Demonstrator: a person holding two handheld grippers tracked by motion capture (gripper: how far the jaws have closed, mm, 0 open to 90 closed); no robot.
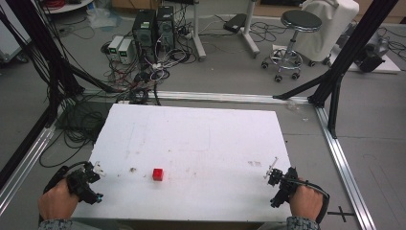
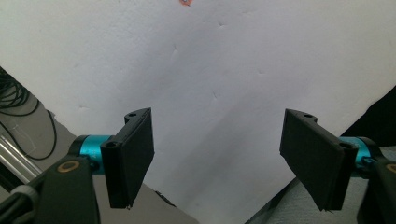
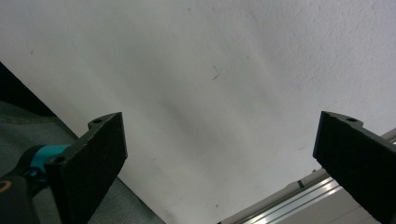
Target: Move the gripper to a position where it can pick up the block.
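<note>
A small red cube [image 1: 158, 174] sits on the white table [image 1: 201, 143], near the middle of its front half. My left gripper [image 1: 93, 173] rests at the table's front left corner, well to the left of the cube. In the left gripper view its jaws [image 2: 217, 158] stand wide open over bare table, and a sliver of the red cube [image 2: 186, 2] shows at the top edge. My right gripper [image 1: 272, 173] is at the front right edge. The right gripper view shows that gripper [image 3: 219, 163] open with nothing between the jaws.
Small dark marks [image 1: 132, 169] lie on the table left of the cube. Aluminium frame rails [image 1: 342, 163] run along the table's right side. Behind the table are computer towers [image 1: 154, 28], tangled cables and a stool [image 1: 294, 38].
</note>
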